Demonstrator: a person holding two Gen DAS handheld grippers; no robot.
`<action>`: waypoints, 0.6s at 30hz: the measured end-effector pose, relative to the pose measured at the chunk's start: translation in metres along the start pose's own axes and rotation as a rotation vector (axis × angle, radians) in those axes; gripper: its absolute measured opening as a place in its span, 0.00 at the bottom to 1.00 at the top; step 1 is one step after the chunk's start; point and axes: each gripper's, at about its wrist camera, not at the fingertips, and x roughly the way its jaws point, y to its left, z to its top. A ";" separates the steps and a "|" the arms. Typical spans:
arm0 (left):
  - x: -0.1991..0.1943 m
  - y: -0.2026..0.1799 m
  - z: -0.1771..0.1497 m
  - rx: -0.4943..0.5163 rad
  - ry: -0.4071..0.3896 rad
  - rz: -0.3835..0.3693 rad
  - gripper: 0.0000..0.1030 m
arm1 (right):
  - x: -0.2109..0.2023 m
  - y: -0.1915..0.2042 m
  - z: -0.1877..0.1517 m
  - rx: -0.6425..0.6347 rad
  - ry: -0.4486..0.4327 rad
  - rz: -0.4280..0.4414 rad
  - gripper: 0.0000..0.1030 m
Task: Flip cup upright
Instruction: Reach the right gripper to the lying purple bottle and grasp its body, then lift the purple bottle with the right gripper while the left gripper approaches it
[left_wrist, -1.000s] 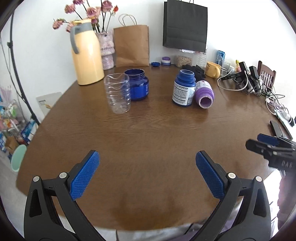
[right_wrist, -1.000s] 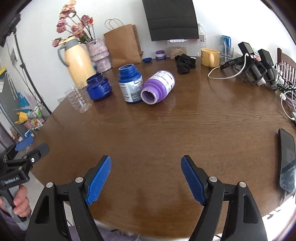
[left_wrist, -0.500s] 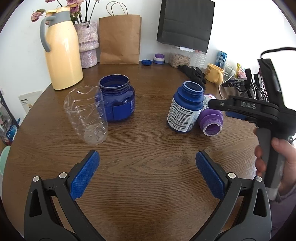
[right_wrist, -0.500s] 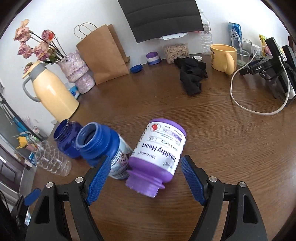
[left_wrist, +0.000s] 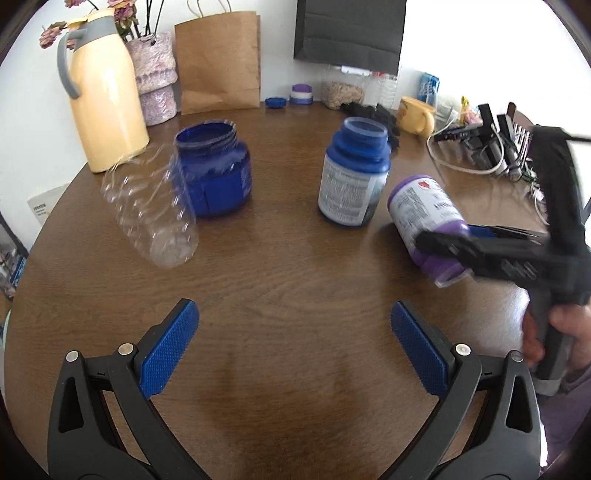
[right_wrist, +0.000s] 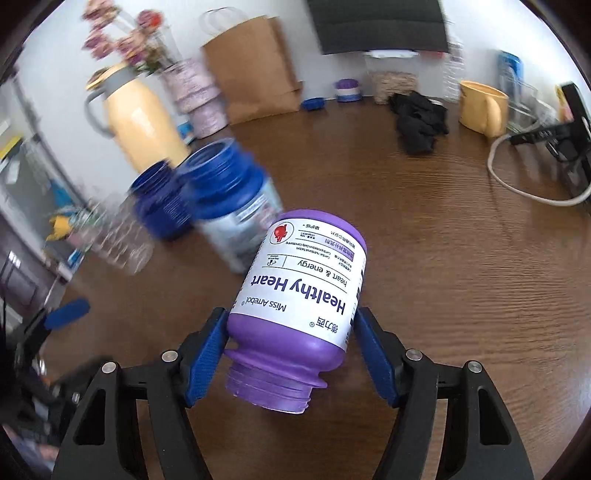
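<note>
We saw the right hand-held gripper (right_wrist: 290, 354) clamped on the lying purple bottle (right_wrist: 303, 295); the left hand-held gripper (left_wrist: 295, 350) stayed apart, empty. A blue bottle (right_wrist: 232, 206), blue jar (left_wrist: 214, 173) and clear cup (left_wrist: 155, 218) stood just beside it on the surface (left_wrist: 295, 277).

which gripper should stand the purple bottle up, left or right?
Right. The right gripper has its pads on both sides of the tipped purple bottle. The left gripper is open over bare table, away from it.

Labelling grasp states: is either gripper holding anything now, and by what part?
Right gripper clamps the lidless purple plastic bottle across its lower body beside the shoulder, mouth toward the camera. Left gripper is open, holding nothing.
</note>
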 end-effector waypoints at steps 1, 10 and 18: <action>0.000 0.001 -0.006 -0.005 0.017 0.007 1.00 | -0.004 0.007 -0.007 -0.044 0.008 0.021 0.71; -0.019 0.017 -0.035 -0.042 0.033 0.050 1.00 | -0.027 0.084 -0.065 -0.401 0.060 0.256 0.71; -0.023 -0.002 -0.040 0.079 0.033 -0.043 1.00 | -0.032 0.069 -0.058 -0.361 0.076 0.273 0.71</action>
